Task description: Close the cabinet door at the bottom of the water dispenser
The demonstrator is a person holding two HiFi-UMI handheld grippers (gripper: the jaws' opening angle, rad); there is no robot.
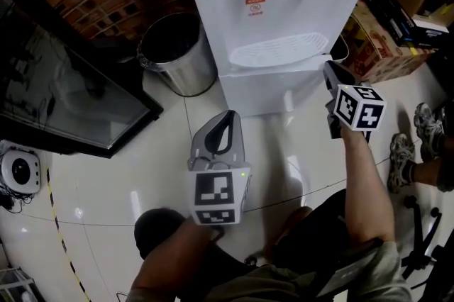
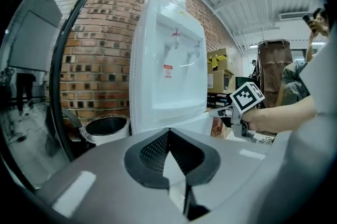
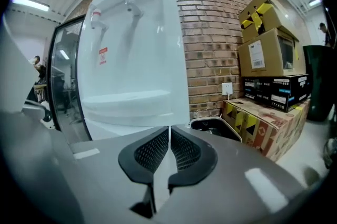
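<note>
The white water dispenser (image 1: 273,3) stands at the top centre, with a red tap and a blue tap above its drip tray. Its bottom cabinet door (image 1: 277,89) faces me; I cannot tell whether it sits flush. My right gripper (image 1: 330,72) is at the door's right edge, jaws shut and empty; whether it touches the door is hidden. In the right gripper view its pads (image 3: 158,150) meet in front of the dispenser (image 3: 131,60). My left gripper (image 1: 228,116) hangs over the floor in front of the cabinet, shut on nothing. Its pads (image 2: 158,152) point at the dispenser (image 2: 168,70).
A steel bin (image 1: 177,52) stands left of the dispenser, and a dark glass door frame (image 1: 71,95) beyond it. Cardboard boxes (image 1: 386,45) are stacked at the right against the brick wall. Another person's shoes (image 1: 404,152) and a chair base (image 1: 418,244) are at the right.
</note>
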